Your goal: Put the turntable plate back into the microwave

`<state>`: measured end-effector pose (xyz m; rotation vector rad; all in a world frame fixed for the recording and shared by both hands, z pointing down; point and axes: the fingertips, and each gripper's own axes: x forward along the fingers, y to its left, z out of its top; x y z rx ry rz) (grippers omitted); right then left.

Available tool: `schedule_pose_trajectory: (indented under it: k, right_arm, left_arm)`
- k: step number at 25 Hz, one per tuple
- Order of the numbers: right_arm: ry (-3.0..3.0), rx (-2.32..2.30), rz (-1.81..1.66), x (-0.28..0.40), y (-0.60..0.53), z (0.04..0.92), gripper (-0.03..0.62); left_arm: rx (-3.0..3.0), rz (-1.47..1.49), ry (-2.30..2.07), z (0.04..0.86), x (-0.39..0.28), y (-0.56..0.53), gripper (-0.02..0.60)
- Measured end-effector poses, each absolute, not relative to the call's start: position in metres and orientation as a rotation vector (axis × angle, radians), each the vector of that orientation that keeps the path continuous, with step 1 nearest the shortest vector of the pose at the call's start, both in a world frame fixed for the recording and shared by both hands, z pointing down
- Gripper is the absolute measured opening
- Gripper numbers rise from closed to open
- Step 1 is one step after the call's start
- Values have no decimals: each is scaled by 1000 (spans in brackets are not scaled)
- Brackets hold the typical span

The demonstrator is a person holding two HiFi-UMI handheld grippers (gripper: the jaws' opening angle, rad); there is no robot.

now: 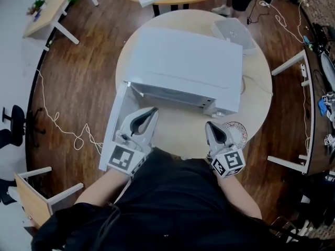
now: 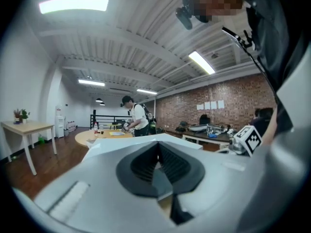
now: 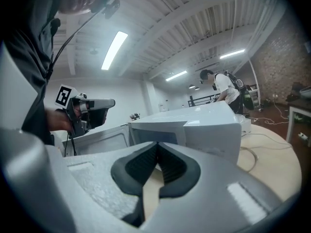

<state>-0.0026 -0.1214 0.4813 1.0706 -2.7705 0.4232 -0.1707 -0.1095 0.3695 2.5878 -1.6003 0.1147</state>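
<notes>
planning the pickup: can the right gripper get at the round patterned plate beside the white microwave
Probably yes: the round patterned plate lies uncovered right beside the right gripper, though its jaws are shut.

The head view looks steeply down from above the person onto the round table [image 1: 256, 106], the microwave [image 1: 183, 61], the left gripper [image 1: 152, 111] and the right gripper [image 1: 210, 125]. Each gripper view sits low, close behind its own jaws, and faces almost level. Each shows the other gripper, and both share a standing person [image 2: 136, 118] far off.
</notes>
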Motion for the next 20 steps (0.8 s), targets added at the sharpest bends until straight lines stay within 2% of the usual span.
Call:
schedule_pose_trajectory:
  k: [13, 20]
  right_arm:
    - [-2632, 1317, 281, -47, -105, 460, 2]
    - [-2578, 1416, 319, -32, -87, 459, 2]
  left_arm:
    - [2738, -10, -1084, 382, -156, -112, 6]
    - [2756, 57, -1026, 407, -163, -125, 6]
